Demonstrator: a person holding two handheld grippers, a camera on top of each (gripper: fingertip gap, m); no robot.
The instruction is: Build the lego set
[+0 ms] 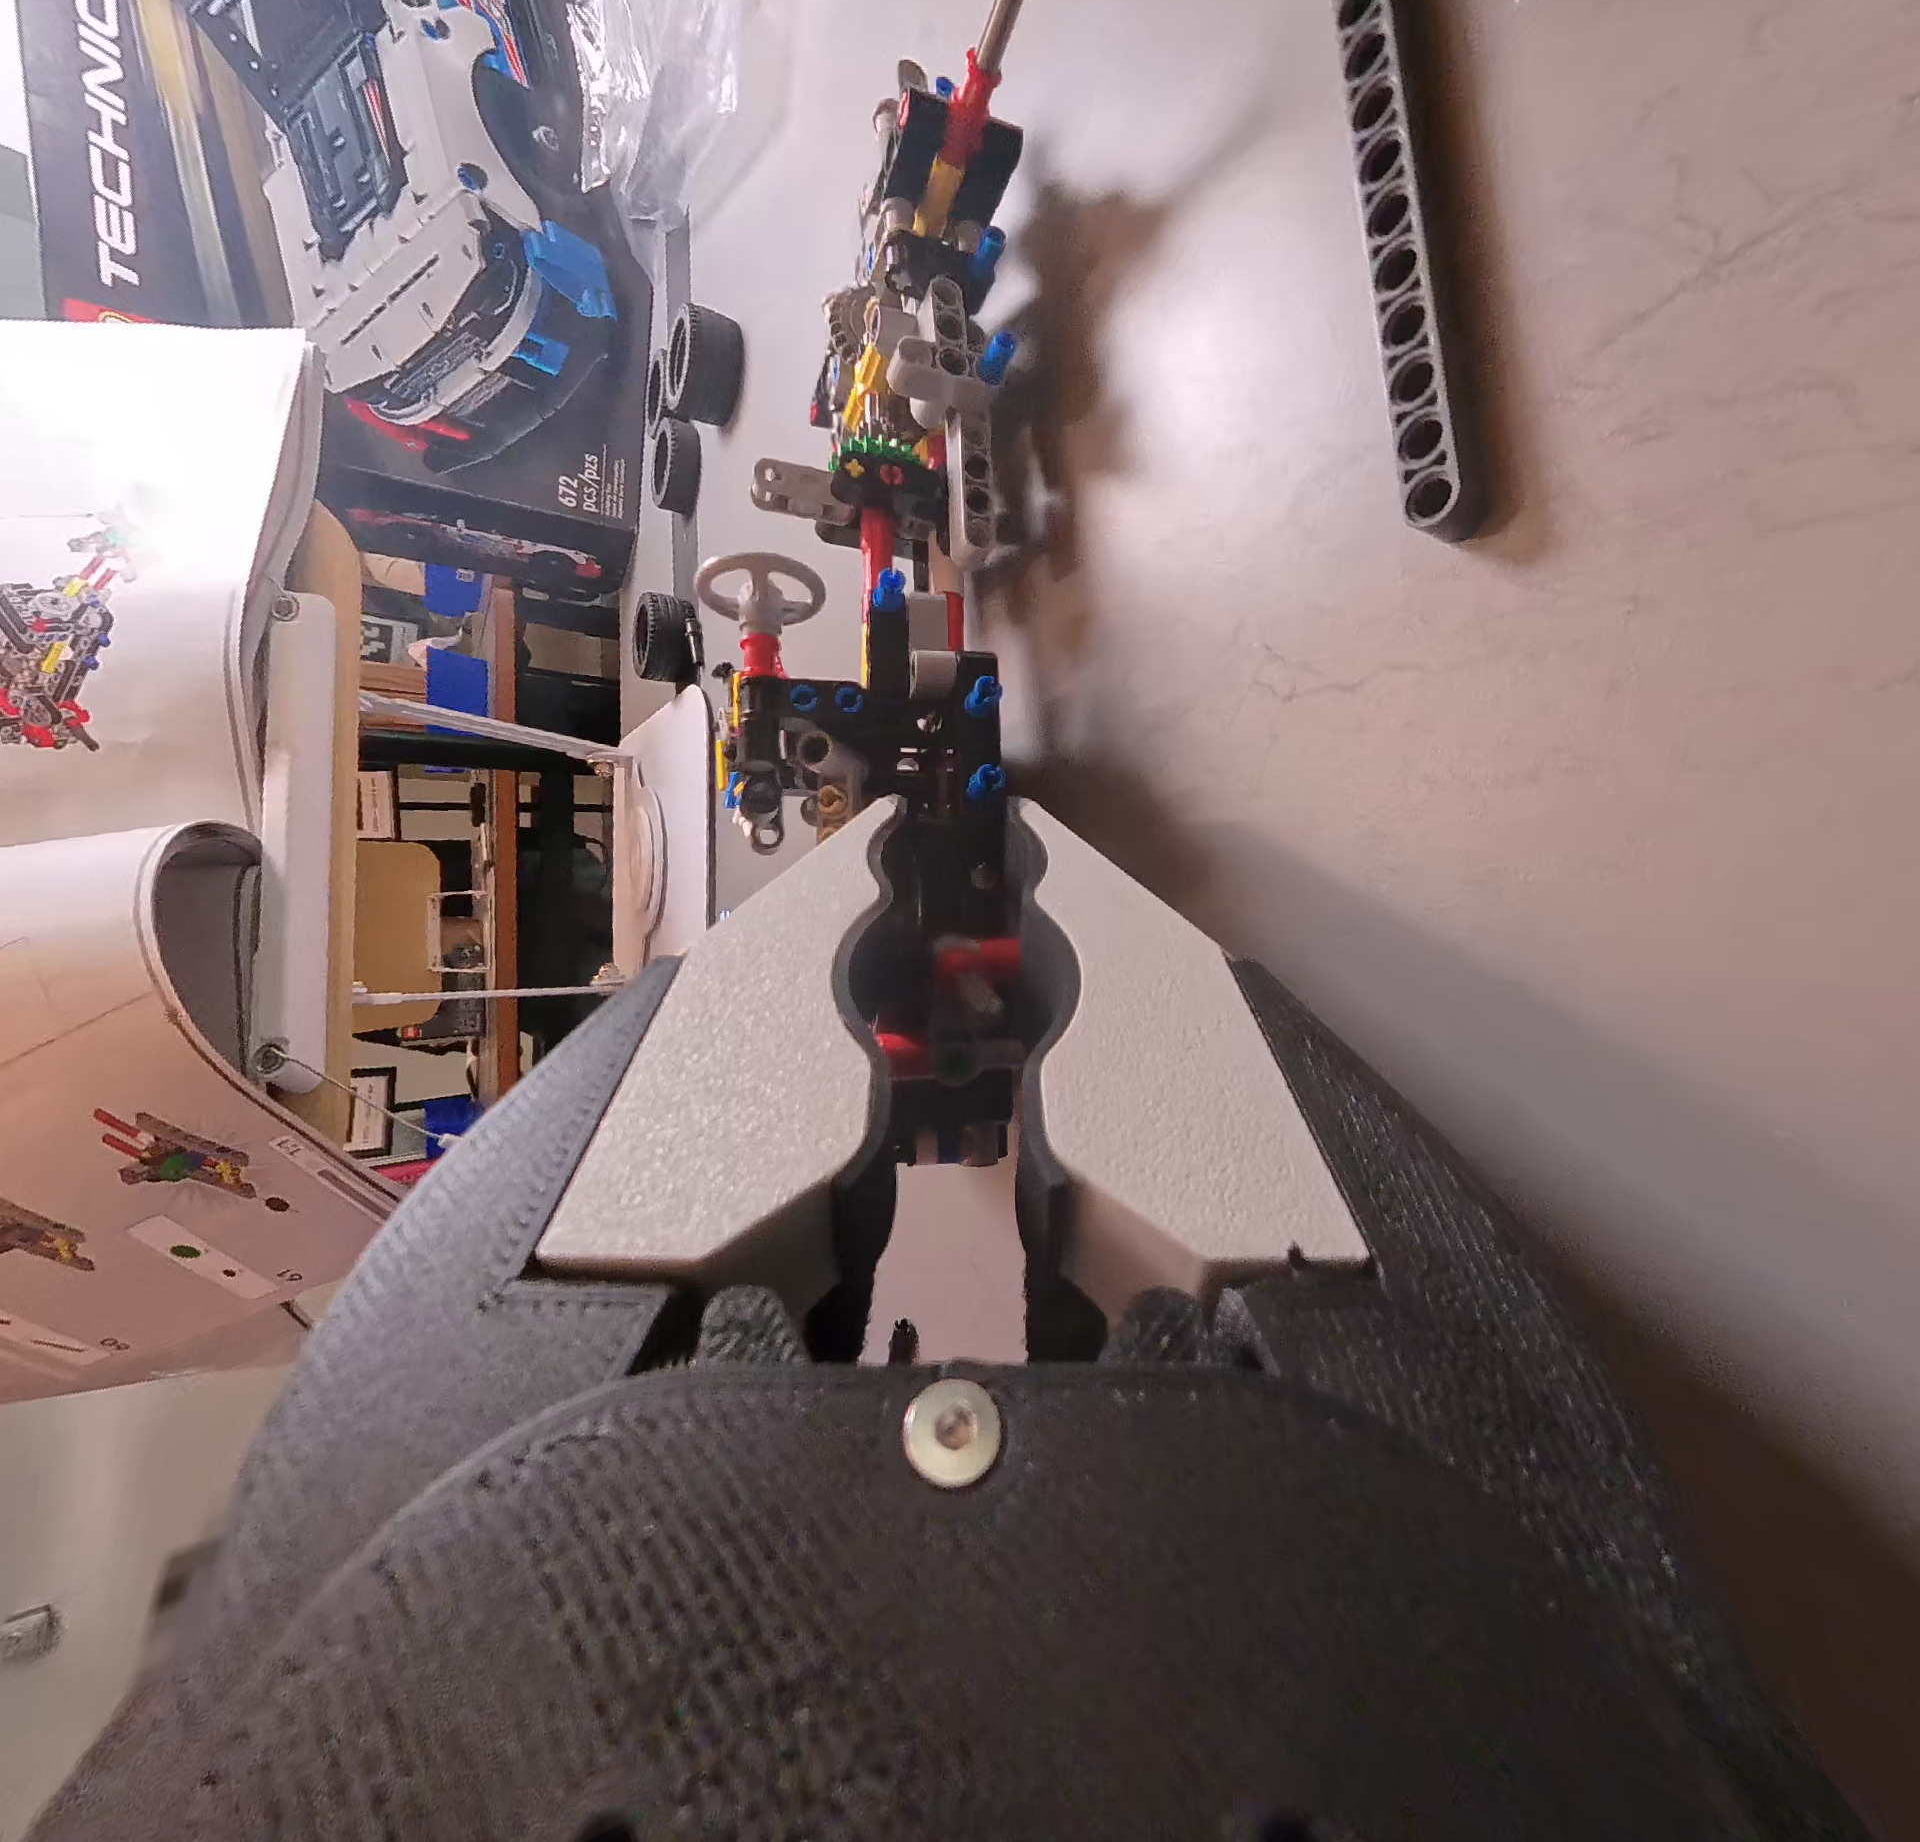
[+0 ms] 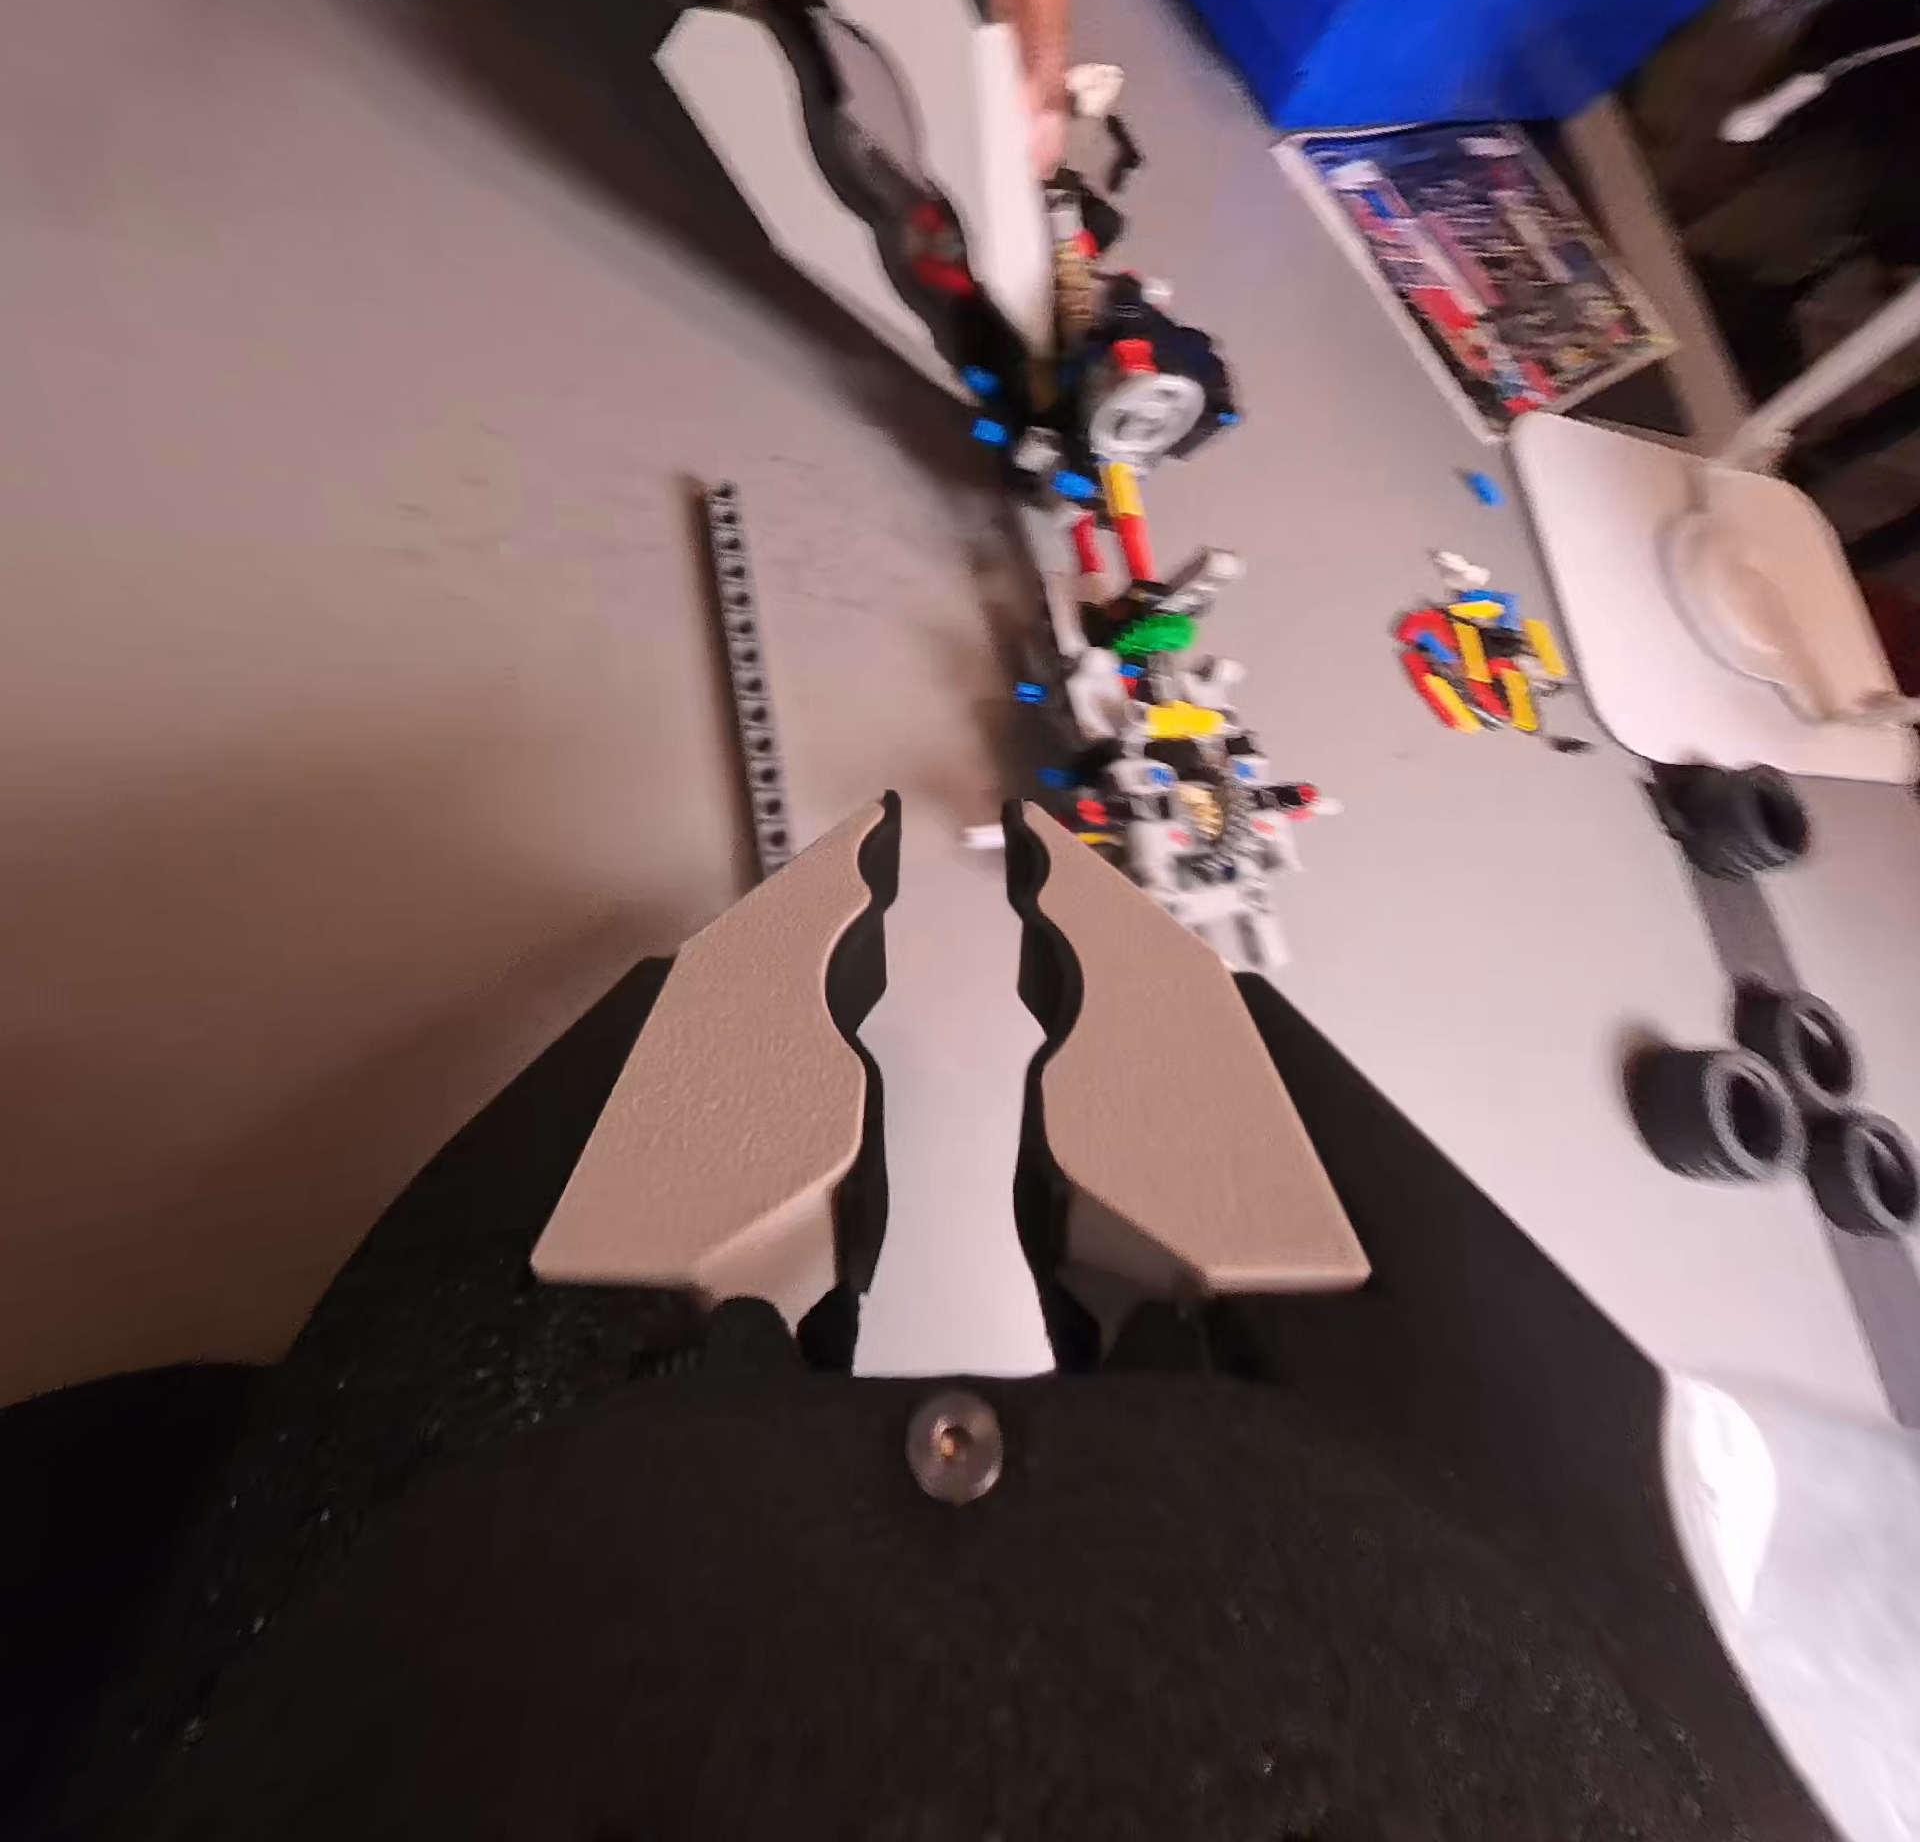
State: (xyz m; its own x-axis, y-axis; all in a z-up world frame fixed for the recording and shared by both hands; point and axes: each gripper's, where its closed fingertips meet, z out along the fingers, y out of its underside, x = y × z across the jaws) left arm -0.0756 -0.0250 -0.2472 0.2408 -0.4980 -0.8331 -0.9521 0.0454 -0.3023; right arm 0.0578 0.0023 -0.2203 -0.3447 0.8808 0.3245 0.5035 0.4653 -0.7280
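Observation:
A long lego chassis [image 1: 914,421] of black, grey, red, yellow and blue parts lies on the pale table. My left gripper [image 1: 951,805] is shut on the chassis's near black end, which sits between its jaws. A long grey beam with holes [image 1: 1397,223] lies loose to the right of the chassis. In the right wrist view the chassis [image 2: 1132,649] runs away from me, held at its far end by the left gripper [image 2: 997,338]. My right gripper [image 2: 948,816] is open and empty, just short of the chassis's near end, with the grey beam [image 2: 743,670] to its left.
The set's box [image 1: 343,213] and open instruction booklet [image 1: 114,649] lie at the left. Several black tyres [image 1: 686,390] stand beside the chassis; they also show in the right wrist view [image 2: 1787,1096]. A pile of small loose parts [image 2: 1475,660], a white tray [image 2: 1704,608] and a clear bag [image 2: 1808,1564] are at the right.

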